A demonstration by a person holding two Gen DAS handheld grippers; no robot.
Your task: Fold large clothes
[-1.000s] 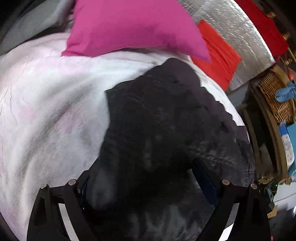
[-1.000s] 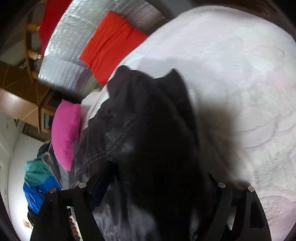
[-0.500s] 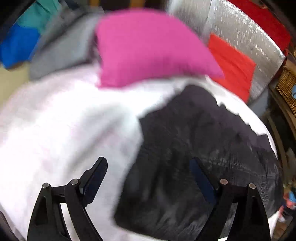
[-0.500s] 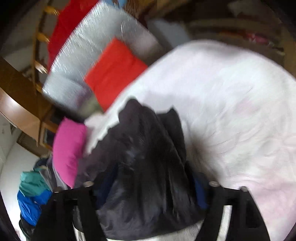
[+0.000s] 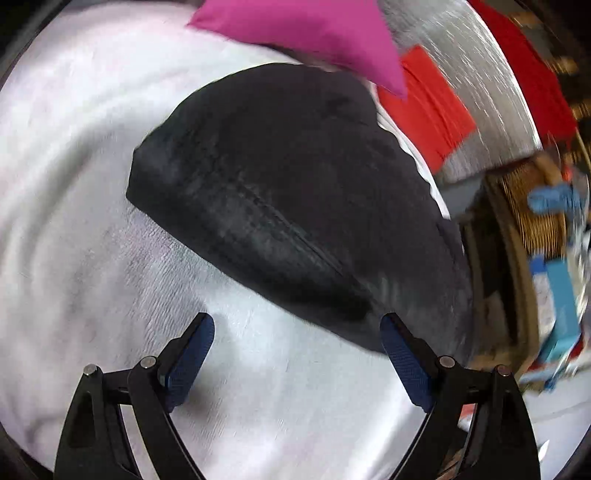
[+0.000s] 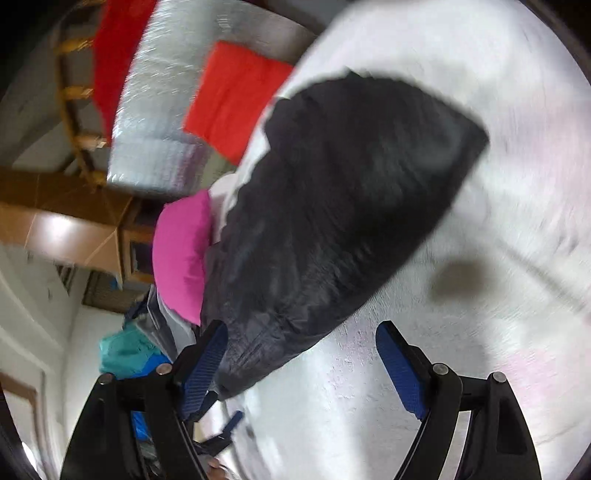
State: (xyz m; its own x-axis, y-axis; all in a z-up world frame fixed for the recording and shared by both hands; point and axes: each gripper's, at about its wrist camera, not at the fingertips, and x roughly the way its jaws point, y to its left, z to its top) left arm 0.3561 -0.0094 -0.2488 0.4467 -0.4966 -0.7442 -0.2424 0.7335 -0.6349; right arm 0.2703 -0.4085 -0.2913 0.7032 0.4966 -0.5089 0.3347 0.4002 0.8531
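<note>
A white bedspread [image 5: 92,258] is covering the bed, a folded black garment [image 5: 295,206] is lying on it below a pink pillow [image 5: 314,33], and I am holding my left gripper [image 5: 297,334] and right gripper [image 6: 301,343] with jaws open, gripping nothing.

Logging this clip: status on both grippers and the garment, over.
Left gripper open, empty. Right gripper open, nothing clamped. Dark padded jacket lies folded on white fleece blanket. Pink cushion at jacket's far edge.
</note>
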